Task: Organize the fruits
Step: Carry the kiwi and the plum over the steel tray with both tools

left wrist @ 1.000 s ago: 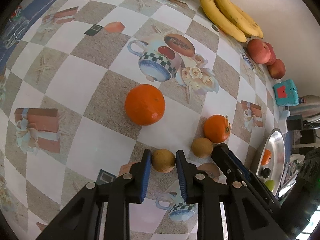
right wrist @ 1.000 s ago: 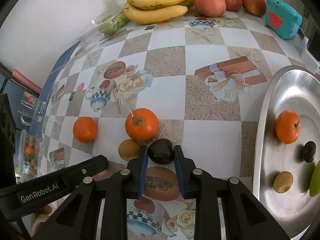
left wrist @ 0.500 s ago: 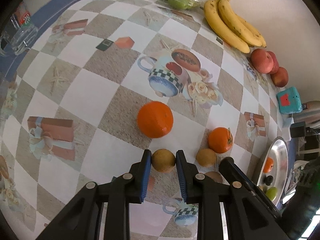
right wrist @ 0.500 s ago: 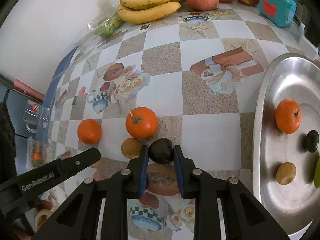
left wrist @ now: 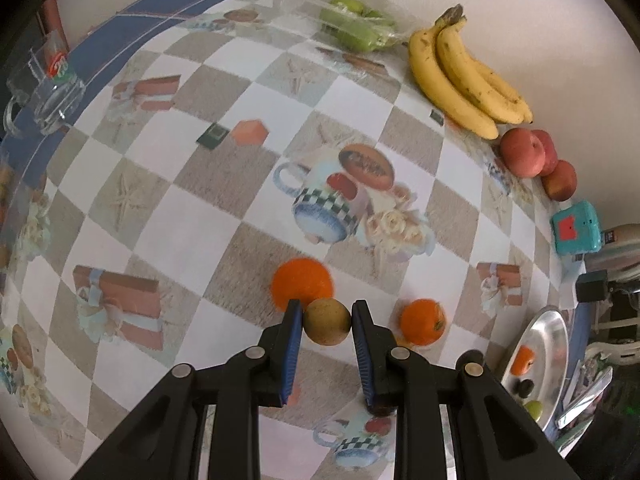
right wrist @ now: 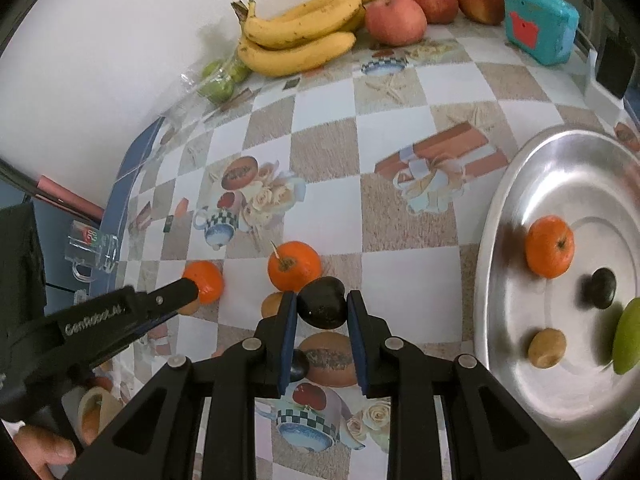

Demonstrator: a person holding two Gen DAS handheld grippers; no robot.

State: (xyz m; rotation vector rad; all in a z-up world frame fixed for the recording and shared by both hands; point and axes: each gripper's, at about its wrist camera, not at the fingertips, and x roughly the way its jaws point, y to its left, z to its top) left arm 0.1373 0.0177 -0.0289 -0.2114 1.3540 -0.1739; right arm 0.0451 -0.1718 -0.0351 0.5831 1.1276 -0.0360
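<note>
My left gripper (left wrist: 326, 316) is shut on a small round brown fruit (left wrist: 326, 321), held just above the checked tablecloth. Two oranges (left wrist: 302, 282) (left wrist: 423, 321) lie on the cloth beyond it. My right gripper (right wrist: 322, 306) is shut on a dark, avocado-like fruit (right wrist: 322, 303), also lifted off the cloth. Behind it sit a stemmed orange (right wrist: 294, 266), a second orange (right wrist: 206, 282) and another brown fruit (right wrist: 273, 305). The left gripper (right wrist: 188, 292) reaches in from the left in the right wrist view.
A round metal tray (right wrist: 500, 240) at the right holds an orange (right wrist: 550, 246), a dark fruit (right wrist: 604, 288), a brown fruit (right wrist: 547, 348) and a green fruit (right wrist: 628, 336). Bananas (right wrist: 296, 36), apples (right wrist: 394, 20), bagged green fruit (right wrist: 218, 80) and a teal box (right wrist: 540, 24) line the wall. A glass mug (left wrist: 48, 96) stands far left.
Both grippers have risen from the table, each carrying its fruit, and the cloth and the fruit left on it now look farther away. Neither grip has changed.
</note>
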